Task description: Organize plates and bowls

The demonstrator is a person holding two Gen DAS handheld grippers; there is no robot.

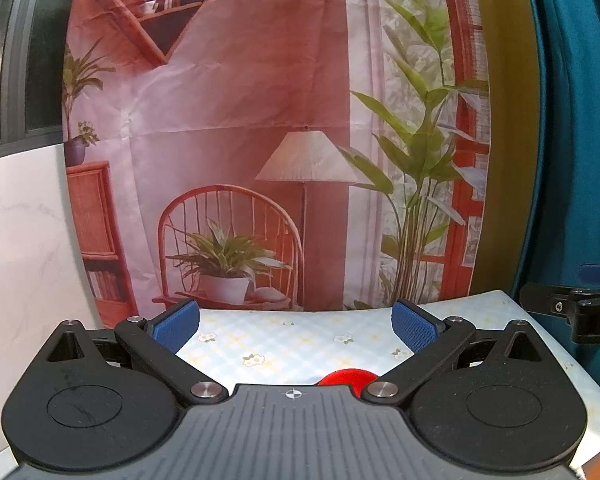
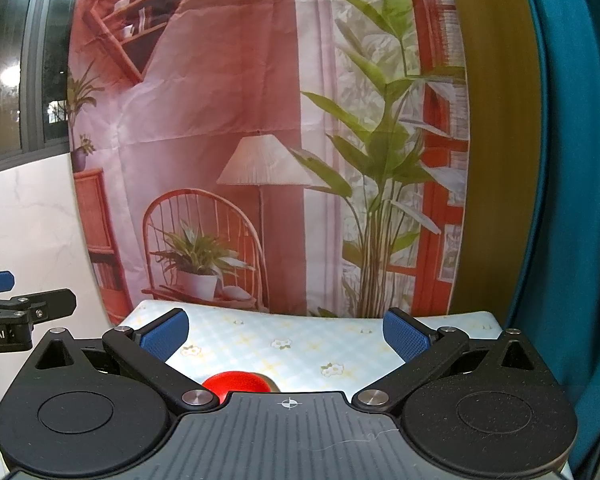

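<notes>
A red dish [image 1: 347,377] lies on the flowered tablecloth [image 1: 300,344], mostly hidden behind my left gripper's body; I cannot tell if it is a plate or a bowl. It also shows in the right wrist view [image 2: 236,383], low and left of centre. My left gripper [image 1: 296,326] is open and empty, held above the table, its blue pads [image 1: 176,326] wide apart. My right gripper [image 2: 286,336] is open and empty too, beside the left one. The right gripper's side shows at the right edge of the left wrist view [image 1: 580,312]. The left gripper's side shows at the left edge of the right wrist view [image 2: 20,312].
A printed backdrop [image 1: 260,120] of a room with a chair, lamp and plants hangs right behind the table's far edge. A teal curtain [image 2: 572,160] hangs at the right. A white marble-look wall [image 1: 20,240] and a dark window [image 1: 20,40] are at the left.
</notes>
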